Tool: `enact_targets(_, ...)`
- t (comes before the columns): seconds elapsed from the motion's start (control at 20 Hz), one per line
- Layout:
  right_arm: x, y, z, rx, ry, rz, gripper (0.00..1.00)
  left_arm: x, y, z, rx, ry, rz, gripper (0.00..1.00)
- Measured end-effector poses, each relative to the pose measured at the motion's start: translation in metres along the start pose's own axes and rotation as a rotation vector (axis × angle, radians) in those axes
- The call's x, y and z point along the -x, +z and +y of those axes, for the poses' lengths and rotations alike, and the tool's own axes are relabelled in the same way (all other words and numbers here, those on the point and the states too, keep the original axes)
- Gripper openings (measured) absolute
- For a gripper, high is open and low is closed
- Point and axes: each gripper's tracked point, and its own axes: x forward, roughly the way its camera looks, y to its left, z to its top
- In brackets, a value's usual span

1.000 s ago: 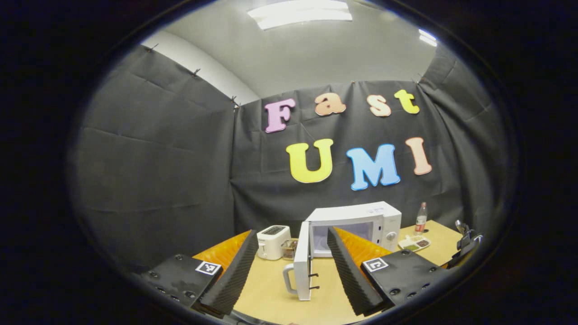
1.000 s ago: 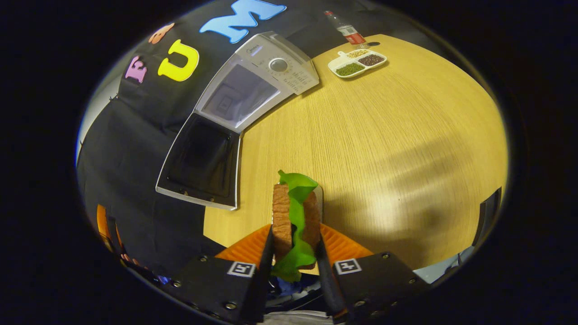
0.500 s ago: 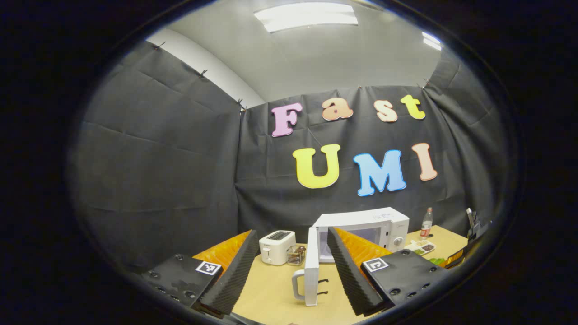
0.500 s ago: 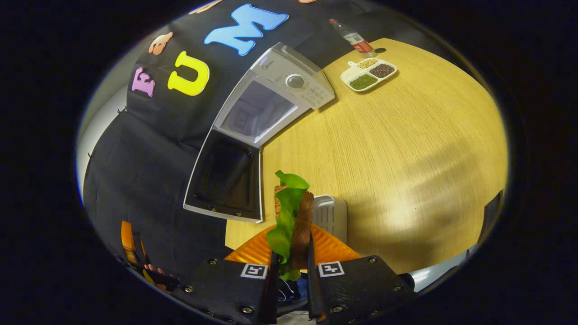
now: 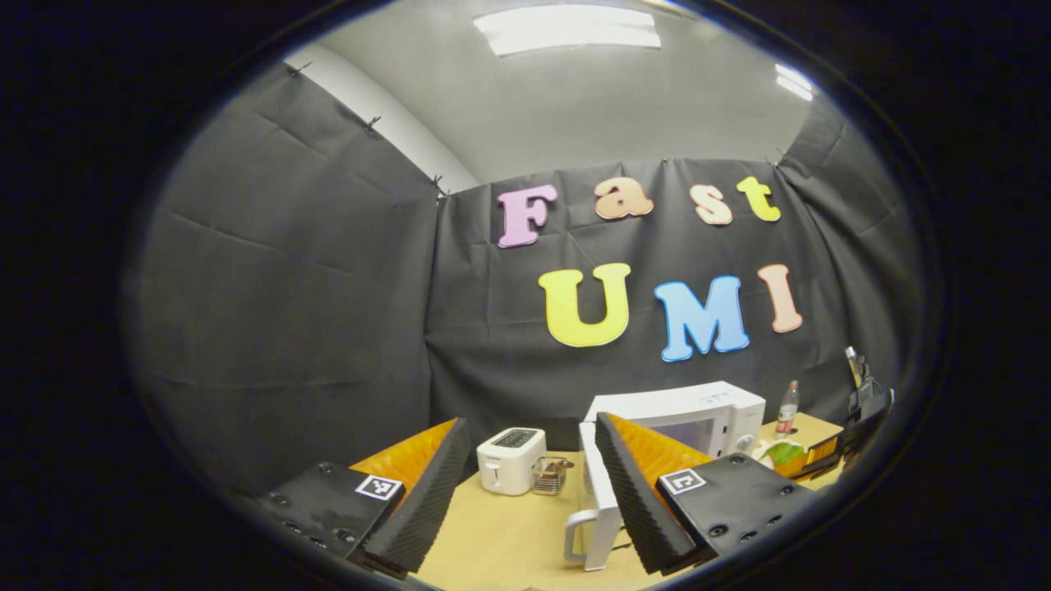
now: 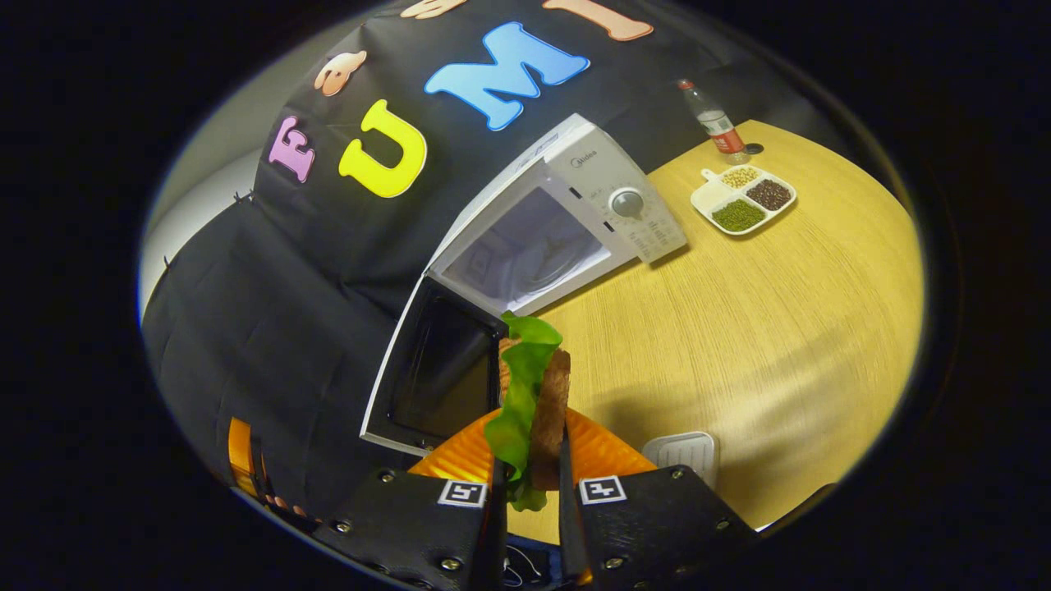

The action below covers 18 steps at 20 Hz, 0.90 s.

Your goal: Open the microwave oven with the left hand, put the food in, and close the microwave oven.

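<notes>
One sandwich (image 6: 532,394), lower end hidden, pinched in right gripper (image 6: 530,509); left gripper (image 5: 534,492) wide, empty; one microwave (image 6: 558,238), door (image 6: 435,369) open.

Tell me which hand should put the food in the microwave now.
Right. The right gripper already clamps the sandwich before the open microwave; the left gripper is open and empty.
</notes>
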Motion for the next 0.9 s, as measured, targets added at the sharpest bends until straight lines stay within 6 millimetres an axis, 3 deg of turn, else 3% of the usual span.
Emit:
enact_targets(0.3, -0.054, 0.014, 0.027, -0.028, -0.005, -0.080, 0.26, -0.028, -0.023, 0.043, -0.004, 0.014, 0.031, 1.00)
enact_targets(0.6, -0.113, 0.048, 0.039, -0.037, -0.023, -0.187, 0.26, -0.055, -0.049, 0.080, -0.007, 0.037, 0.072, 1.00)
enact_targets(0.9, -0.178, 0.083, 0.046, -0.018, -0.049, -0.297, 0.26, -0.083, -0.065, 0.096, -0.012, 0.035, 0.100, 1.00)
